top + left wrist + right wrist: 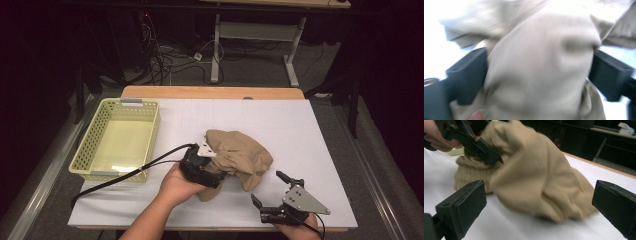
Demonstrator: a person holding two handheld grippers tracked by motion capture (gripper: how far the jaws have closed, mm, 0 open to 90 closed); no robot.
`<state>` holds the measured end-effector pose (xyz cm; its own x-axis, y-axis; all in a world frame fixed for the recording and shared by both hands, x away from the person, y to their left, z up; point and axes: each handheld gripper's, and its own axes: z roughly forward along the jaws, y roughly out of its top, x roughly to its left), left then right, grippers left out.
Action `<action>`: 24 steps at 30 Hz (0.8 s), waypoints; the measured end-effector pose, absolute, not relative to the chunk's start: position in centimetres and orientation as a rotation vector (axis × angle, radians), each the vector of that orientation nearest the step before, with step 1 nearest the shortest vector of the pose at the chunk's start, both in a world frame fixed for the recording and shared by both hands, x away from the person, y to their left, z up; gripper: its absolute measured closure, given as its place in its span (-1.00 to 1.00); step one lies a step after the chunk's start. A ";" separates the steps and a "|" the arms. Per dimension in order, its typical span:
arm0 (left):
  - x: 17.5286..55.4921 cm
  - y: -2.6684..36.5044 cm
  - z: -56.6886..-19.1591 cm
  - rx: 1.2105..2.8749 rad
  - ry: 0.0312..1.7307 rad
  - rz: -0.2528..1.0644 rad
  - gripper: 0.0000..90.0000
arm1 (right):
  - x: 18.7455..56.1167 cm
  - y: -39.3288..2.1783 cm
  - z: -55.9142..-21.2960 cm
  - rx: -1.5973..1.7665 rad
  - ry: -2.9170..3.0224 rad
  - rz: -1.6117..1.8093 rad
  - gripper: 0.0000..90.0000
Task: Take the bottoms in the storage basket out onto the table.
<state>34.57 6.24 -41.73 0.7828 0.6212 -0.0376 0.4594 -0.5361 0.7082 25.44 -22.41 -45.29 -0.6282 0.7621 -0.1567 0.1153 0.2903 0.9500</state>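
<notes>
The tan garment (239, 155) lies crumpled mid-tabletop (300, 130), right of the basket (117, 140). It looks soft, light and floppy; I'd pinch a thick fold. My left claw (212, 172) straddles a fold, released; the right claw (270, 190) gapes empty nearby.

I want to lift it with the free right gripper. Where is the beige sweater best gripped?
Probably the bulging fold of the sweater facing the right gripper, approached level from the person's side: it stands proud of the table, between the open jaws.
</notes>
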 end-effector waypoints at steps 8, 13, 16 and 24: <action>31.2 10.5 -43.0 2.044 0.861 0.306 -1.00 | 27.3 -20.1 -44.8 0.781 2.022 1.383 -0.98; 29.3 12.8 -44.8 1.959 0.915 0.310 -1.00 | 29.0 -19.6 -44.9 0.826 2.079 1.407 -0.85; 28.0 14.0 -45.8 1.929 0.953 0.326 -1.00 | 29.5 -19.6 -44.9 0.853 2.086 1.416 -0.64; 25.0 16.6 -47.1 1.857 1.041 0.339 -1.00 | 30.0 -20.2 -44.8 0.883 2.074 1.417 0.17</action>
<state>24.99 16.62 -47.10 0.6000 0.7766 -0.1921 0.5144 -0.1905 0.8361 29.97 -20.16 -44.84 -0.6798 0.7330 -0.0258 0.2426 0.2580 0.9352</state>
